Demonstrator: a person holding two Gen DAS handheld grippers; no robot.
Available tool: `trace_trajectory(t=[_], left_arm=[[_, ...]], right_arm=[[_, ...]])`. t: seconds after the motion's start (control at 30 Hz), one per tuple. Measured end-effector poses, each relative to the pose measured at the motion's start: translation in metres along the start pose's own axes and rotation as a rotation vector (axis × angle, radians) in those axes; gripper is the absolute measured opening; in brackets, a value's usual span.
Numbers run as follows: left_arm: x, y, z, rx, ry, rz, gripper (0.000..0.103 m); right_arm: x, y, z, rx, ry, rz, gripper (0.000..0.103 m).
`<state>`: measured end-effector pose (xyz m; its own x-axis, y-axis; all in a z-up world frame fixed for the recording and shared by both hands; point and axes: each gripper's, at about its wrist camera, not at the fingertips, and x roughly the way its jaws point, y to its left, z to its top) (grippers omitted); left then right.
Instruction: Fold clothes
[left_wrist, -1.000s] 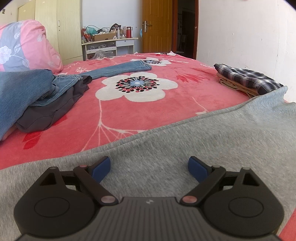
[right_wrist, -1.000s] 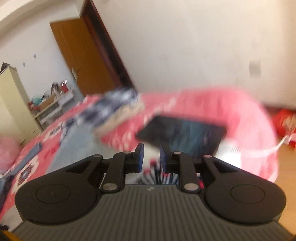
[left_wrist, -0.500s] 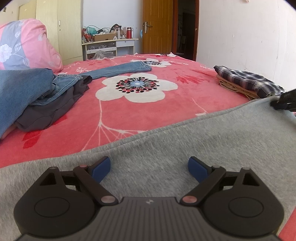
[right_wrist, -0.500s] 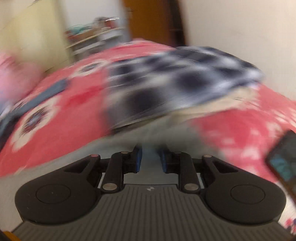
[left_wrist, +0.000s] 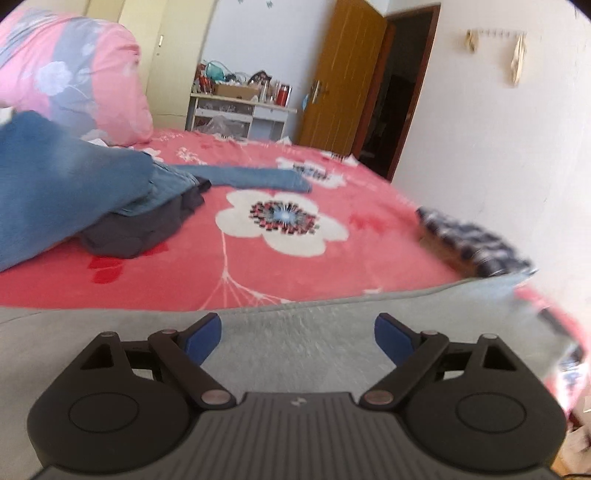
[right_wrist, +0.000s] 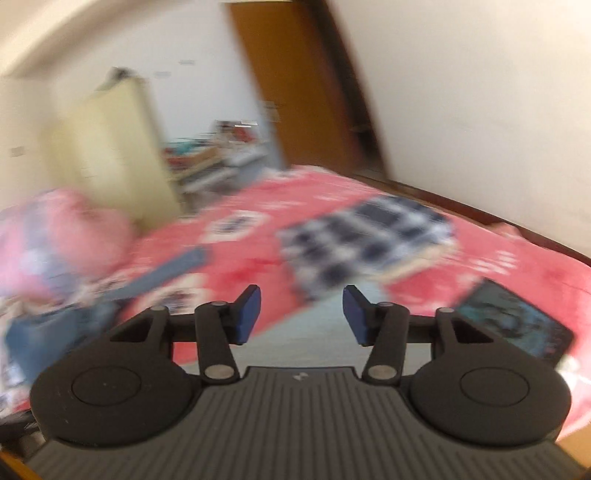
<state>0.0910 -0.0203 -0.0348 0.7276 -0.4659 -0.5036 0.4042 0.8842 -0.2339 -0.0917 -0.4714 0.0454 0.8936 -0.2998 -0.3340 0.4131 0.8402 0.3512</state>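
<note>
The left gripper (left_wrist: 297, 332) hangs low over a grey garment (left_wrist: 110, 332) that lies spread across the near edge of the bed (left_wrist: 332, 269); its blue-padded fingers (left_wrist: 203, 332) stand wide apart with nothing between them, the grey cloth showing flat beneath the gap; whether the fingers touch the cloth cannot be told. The bed wears a red cover printed with large white flowers (left_wrist: 284, 221); on its left side lies a heap of blue jeans (left_wrist: 66, 192) on top of a dark grey garment (left_wrist: 136, 232), with one blue leg stretched out toward the middle of the bed; a pink pillow (left_wrist: 74, 77) stands behind the heap. At the right edge of the bed, just beyond the grey garment's far corner, sits a folded plaid shirt (left_wrist: 476, 240), blurred. Past the bed are a cluttered white shelf (left_wrist: 240, 110), a brown door (left_wrist: 351, 81) standing ajar, and a pale wardrobe (left_wrist: 177, 55).

The right gripper (right_wrist: 301, 314) is held above the bed, its view heavily smeared; its fingers (right_wrist: 249, 314) are parted and grip nothing. Below the gap a strip of the grey garment (right_wrist: 314, 332) reaches toward the plaid shirt (right_wrist: 365, 243); a dark tablet (right_wrist: 513, 321) lies on the red cover to the right, near the bed's edge; the jeans (right_wrist: 162, 273) and pillow (right_wrist: 55, 236) show as blurs on the left.
</note>
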Motion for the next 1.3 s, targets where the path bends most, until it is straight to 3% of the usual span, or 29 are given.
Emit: trace_trajectory(t=[0.13,0.27,0.4,0.57,0.67,0.77,0.87,1.0,1.07,1.13,1.2,1.3], left_arm=[[-0.070,0.034,-0.008,-0.068,-0.024,-0.004,0.092],[-0.117,0.091,-0.020,-0.132,-0.056,0.131,0.092],[-0.134,0.155,-0.024,-0.228,-0.061,0.290,0.091],[-0.144,0.221,-0.014,-0.320,0.009,0.448,0.084],[-0.170,0.250,0.003,-0.322,-0.025,0.494,0.084],[-0.197,0.260,0.019,-0.241,-0.050,0.555,0.084],[-0.224,0.270,0.034,-0.159,-0.076,0.616,0.085],[-0.260,0.283,0.054,-0.048,-0.110,0.695,0.087],[-0.267,0.283,0.050,-0.010,-0.098,0.683,0.088],[-0.249,0.273,0.031,0.004,-0.064,0.599,0.088],[-0.232,0.263,0.012,0.018,-0.030,0.516,0.088],[-0.190,0.242,-0.013,0.064,-0.003,0.442,0.088]], right_arm=[[-0.006,0.076,-0.008,-0.100,0.036,0.205,0.054],[0.035,0.154,-0.047,-0.169,0.201,0.373,0.053],[0.089,0.239,-0.100,-0.216,0.375,0.488,0.051],[0.135,0.331,-0.149,-0.269,0.522,0.552,0.042],[0.148,0.381,-0.167,-0.331,0.571,0.597,0.039],[0.164,0.425,-0.184,-0.403,0.620,0.637,0.039],[0.193,0.452,-0.207,-0.518,0.629,0.560,0.039],[0.203,0.455,-0.201,-0.475,0.578,0.525,0.038],[0.187,0.453,-0.187,-0.446,0.543,0.560,0.038],[0.164,0.458,-0.183,-0.479,0.542,0.615,0.039],[0.155,0.472,-0.197,-0.536,0.603,0.652,0.039],[0.172,0.498,-0.237,-0.622,0.669,0.615,0.040]])
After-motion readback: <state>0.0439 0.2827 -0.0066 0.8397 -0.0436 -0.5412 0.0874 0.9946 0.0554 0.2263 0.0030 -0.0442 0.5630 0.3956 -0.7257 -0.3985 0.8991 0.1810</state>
